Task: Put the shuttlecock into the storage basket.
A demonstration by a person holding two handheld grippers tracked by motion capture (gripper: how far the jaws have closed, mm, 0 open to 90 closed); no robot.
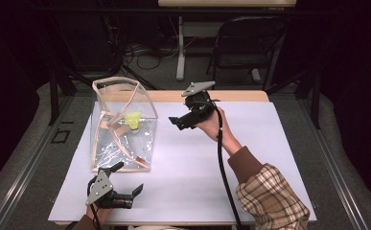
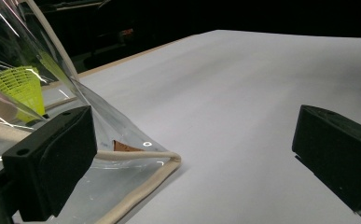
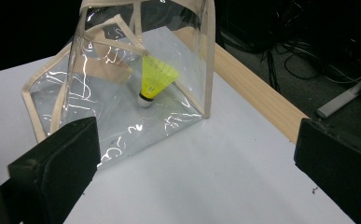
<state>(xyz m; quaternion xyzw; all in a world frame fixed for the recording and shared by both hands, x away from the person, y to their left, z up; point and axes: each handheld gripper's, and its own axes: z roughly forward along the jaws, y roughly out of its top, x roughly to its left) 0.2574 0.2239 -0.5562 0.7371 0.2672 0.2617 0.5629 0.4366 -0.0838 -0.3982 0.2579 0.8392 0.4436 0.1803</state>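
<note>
You are working at a table point(image 1: 231, 96) with a wooden far edge, a white sheet point(image 1: 250, 143) covering its top. A clear plastic bag point(image 1: 121, 129) is standing directly on the sheet's left part.

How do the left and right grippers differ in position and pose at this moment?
The left gripper sits low at the near edge of the white table, by the near corner of the clear bag; the right gripper is held raised farther back, beside the bag. The left points rightward along the near edge; the right points left toward the bag and its yellow shuttlecock. Both have their jaws open and hold nothing.
</note>
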